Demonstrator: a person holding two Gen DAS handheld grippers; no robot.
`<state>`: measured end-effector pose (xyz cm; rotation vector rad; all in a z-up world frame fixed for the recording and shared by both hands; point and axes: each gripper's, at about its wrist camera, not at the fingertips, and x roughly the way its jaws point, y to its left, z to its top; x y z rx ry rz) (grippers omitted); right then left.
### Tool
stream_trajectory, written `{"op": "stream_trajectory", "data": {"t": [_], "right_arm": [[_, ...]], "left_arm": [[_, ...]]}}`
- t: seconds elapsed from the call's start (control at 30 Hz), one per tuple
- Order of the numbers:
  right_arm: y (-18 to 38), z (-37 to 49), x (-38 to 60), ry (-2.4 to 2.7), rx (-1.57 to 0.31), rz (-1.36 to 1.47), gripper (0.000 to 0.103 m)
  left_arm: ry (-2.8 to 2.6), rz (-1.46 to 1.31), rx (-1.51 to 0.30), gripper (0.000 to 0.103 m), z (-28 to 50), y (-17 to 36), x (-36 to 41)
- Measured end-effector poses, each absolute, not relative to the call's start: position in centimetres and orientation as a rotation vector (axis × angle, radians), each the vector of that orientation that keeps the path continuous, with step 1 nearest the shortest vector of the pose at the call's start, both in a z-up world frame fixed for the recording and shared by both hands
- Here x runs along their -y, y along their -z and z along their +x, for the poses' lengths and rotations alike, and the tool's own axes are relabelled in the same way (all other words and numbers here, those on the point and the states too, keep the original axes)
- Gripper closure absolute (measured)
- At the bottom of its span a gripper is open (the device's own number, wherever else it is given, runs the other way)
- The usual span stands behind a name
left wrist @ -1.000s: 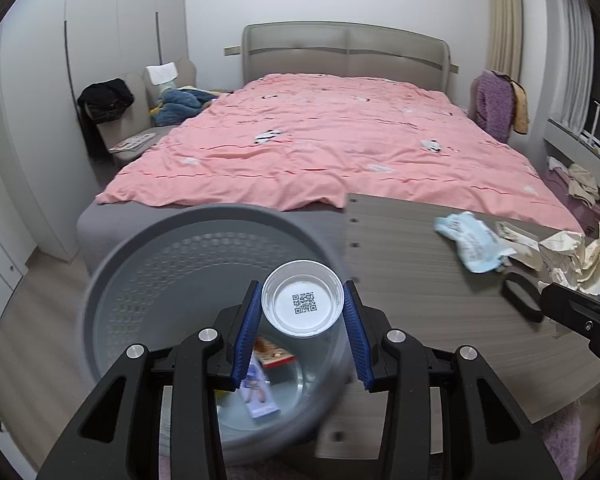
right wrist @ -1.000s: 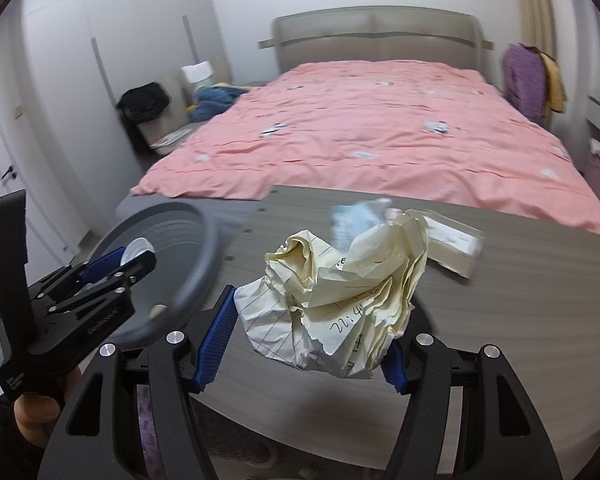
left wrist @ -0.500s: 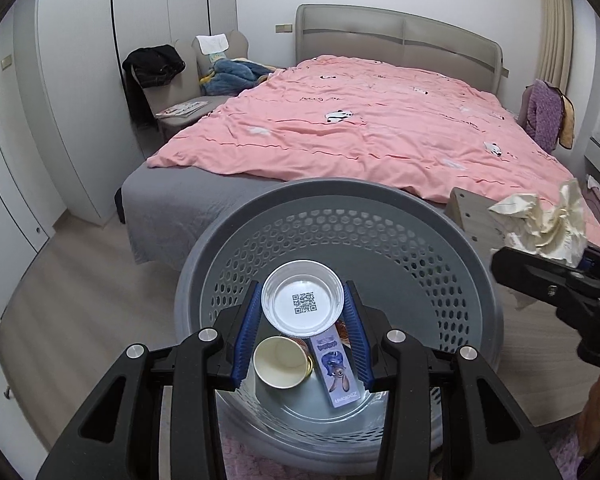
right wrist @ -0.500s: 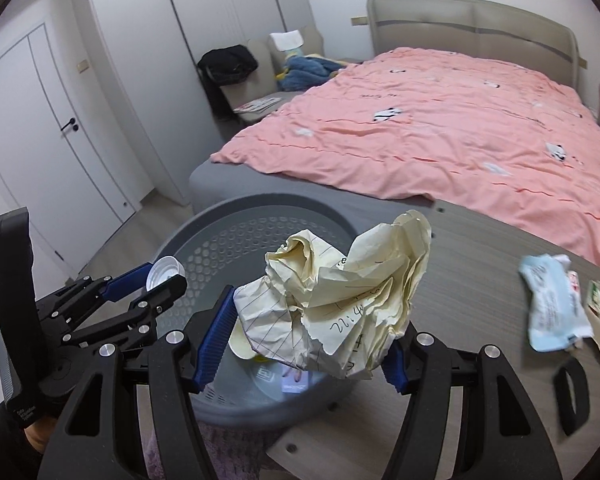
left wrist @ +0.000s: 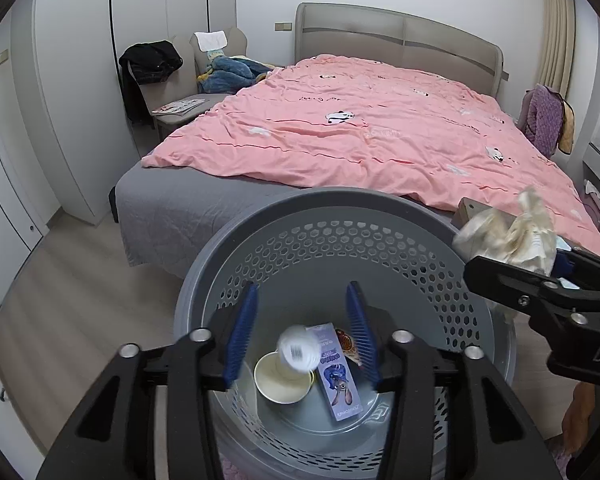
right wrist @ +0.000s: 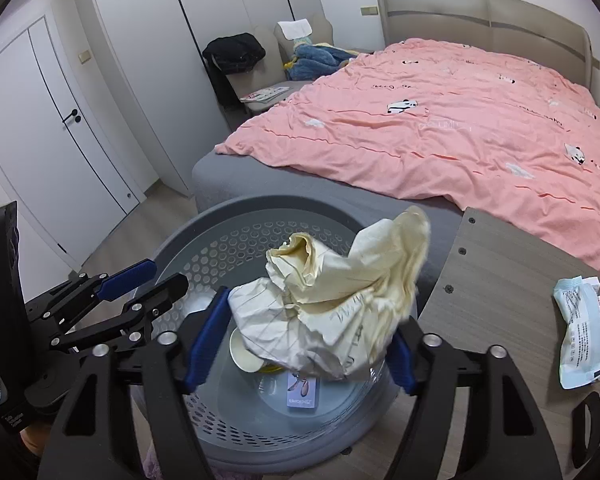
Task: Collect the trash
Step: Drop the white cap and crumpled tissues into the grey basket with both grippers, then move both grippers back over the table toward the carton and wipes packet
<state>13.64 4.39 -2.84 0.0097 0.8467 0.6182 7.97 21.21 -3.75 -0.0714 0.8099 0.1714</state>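
A grey perforated trash basket stands on the floor beside the table. My left gripper is open above it, and a small white lid is blurred in mid-air between its jaws, over a cream cup and a purple carton on the basket's bottom. My right gripper holds a crumpled ball of yellow lined paper over the basket; its jaws look a little wider than before. The left gripper shows open in the right wrist view.
A grey wooden table lies to the right with a blue-white wrapper and a black loop on it. A bed with a pink cover is behind. A chair with clothes and wardrobe doors stand left.
My left gripper has opened and the white lid has dropped from it toward the basket. My right gripper has carried the paper ball left, over the basket.
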Motion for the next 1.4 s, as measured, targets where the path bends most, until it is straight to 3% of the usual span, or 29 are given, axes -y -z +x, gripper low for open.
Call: {"op": "stream_trajectory", "data": {"t": [0.07,0.17,1.4], "right_arm": [[2.5,13.6,-4.4,-0.615,-0.833,0.010,0.019],[2.4,13.6,-4.3,-0.613,-0.832,0.007,0.018],[1.1,10.1,0.0,-0.558,-0.804,0.048,0.018]], "left_arm": [[-0.180,-0.074,-0.803,0.041,7.8,3.7,-21.4],[-0.194,-0.078,-0.799,0.036,7.6,3.6,-21.6],[-0.194,-0.059,-0.780,0.029,3.5,2.4,-19.1]]}}
